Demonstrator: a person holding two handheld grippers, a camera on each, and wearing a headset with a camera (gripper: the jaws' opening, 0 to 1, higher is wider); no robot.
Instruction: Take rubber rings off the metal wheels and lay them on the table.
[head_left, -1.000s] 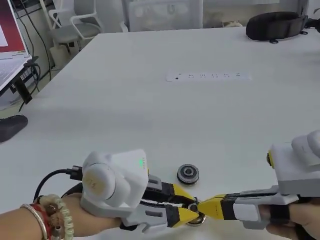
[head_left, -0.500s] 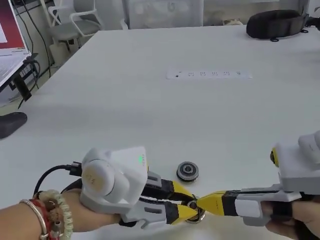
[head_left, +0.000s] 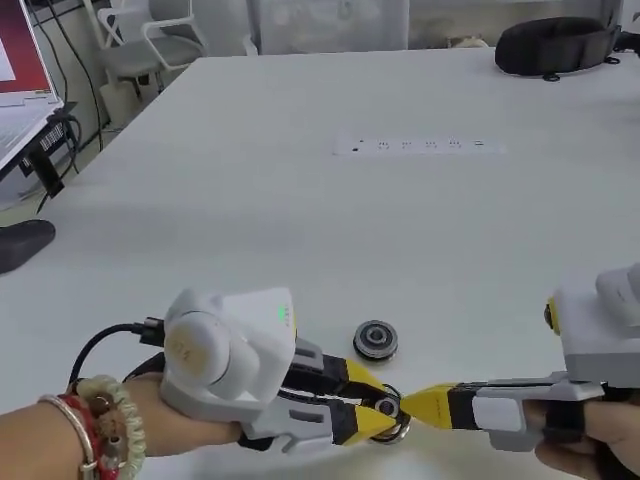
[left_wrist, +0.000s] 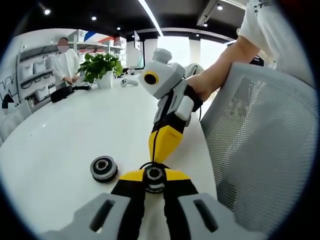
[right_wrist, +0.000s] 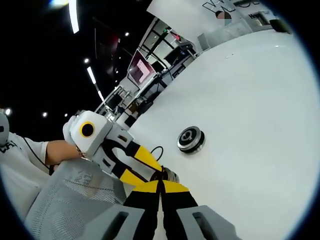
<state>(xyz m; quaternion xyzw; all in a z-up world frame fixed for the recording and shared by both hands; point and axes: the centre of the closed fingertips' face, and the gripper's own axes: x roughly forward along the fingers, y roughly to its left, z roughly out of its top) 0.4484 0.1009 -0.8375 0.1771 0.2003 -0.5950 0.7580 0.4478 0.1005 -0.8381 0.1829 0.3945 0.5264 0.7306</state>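
The left gripper (head_left: 380, 413) has its yellow-and-black jaws pinched on a small round metal wheel (left_wrist: 154, 177). The wheel sits right at their tips, low over the white tabletop (head_left: 300, 220), with its hub face turned up toward the left gripper view rather than along the jaws. Directly beyond it, tip to tip with the left jaws, the right gripper (left_wrist: 160, 158) comes in from the opposite side. Its jaws are pressed together against the wheel's far rim. A thin black rubber ring (left_wrist: 145, 164) shows as a fine loop curving off that rim beside the right tips. It looks partly lifted, but whether it is actually caught between the right jaws is too small to tell. The coming move seems to turn on this head-on line. With the left jaws anchoring the wheel, the ring should come off if the right jaws draw back along their own length, away from the left tips and a little upward. A second metal wheel with a dark rubber ring on it (head_left: 376, 340) lies flat, off to the side of the meeting tips and a little beyond them. A white power strip (head_left: 415, 146) lies far ahead.
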